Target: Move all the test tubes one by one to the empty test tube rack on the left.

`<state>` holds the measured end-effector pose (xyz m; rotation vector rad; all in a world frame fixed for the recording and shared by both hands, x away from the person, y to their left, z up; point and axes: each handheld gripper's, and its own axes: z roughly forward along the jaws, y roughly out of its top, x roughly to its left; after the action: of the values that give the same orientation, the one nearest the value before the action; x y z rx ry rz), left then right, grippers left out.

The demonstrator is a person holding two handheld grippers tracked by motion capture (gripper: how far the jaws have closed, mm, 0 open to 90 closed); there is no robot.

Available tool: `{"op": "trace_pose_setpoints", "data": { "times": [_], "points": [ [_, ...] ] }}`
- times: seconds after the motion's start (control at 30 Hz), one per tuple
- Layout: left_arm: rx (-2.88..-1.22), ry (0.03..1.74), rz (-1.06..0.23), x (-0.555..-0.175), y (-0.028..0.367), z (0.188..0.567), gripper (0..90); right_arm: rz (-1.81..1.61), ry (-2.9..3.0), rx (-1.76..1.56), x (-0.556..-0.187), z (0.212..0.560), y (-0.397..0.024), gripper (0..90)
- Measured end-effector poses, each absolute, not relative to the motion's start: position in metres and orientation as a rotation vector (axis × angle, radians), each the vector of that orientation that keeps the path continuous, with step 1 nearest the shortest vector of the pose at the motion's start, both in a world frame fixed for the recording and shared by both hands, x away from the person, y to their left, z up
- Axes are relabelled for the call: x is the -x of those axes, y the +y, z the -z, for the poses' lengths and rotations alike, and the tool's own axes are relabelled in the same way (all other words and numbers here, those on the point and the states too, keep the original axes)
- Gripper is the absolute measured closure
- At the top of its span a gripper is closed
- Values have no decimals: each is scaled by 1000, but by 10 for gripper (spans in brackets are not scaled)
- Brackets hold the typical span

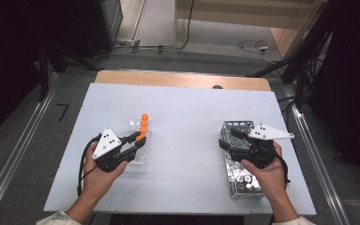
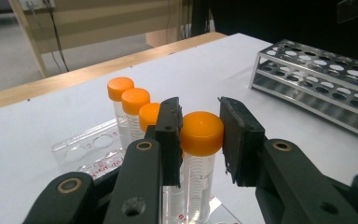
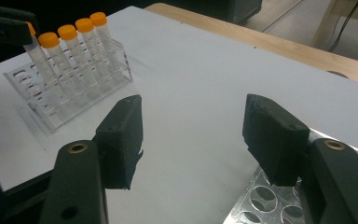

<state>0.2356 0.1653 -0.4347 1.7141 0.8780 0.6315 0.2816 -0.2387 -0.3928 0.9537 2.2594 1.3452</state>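
Tube: clear plastic tube with an orange screw cap point(image 2: 201, 133), nearest of four standing in the clear acrylic rack point(image 1: 138, 157); looks light, stiff, slick-walled.
Hold: the cap looks the best purchase, wider than the tube.
Left gripper point(image 2: 199, 135): jaws flank that cap, one touching, a sliver of gap at the other; not clamped yet.
Right gripper point(image 3: 193, 140): jaws wide apart, holding nothing, over the perforated metal rack point(image 1: 238, 161).
Metal rack: well right of the acrylic rack.
Surface: white tabletop point(image 1: 183, 122), smooth, wooden far edge.
Room: dim, grey floor, cables beyond.

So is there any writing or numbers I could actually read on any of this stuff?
None can be read.
Nearest tube: faint graduation marks and print, too blurred.
Clear rack: red print on its top plate, too small and blurred.
Metal rack: no lettering visible.
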Motion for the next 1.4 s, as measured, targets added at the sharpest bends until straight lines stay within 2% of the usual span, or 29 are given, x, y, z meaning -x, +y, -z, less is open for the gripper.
{"op": "trace_pose_setpoints", "data": {
  "times": [0.17, 0.37, 0.67, 1.0, 1.4],
  "points": [
    [-1682, 874, -639, -234, 165, 433, 515, -1344, 2247, -969, -282, 393, -242, 365],
    [-1641, 903, -636, -233, 171, 430, 398, -1345, 2209, -992, -283, 395, -254, 356],
    [-1573, 1017, -623, -228, 198, 437, 335, -1294, 2122, -1104, -277, 411, -293, 333],
    [-1562, 1184, -633, -225, 232, 453, 189, -1243, 2004, -1253, -259, 424, -344, 282],
    [-1528, 1279, -708, -213, 259, 463, 169, -1172, 1923, -1378, -245, 438, -380, 273]
  ]
}}
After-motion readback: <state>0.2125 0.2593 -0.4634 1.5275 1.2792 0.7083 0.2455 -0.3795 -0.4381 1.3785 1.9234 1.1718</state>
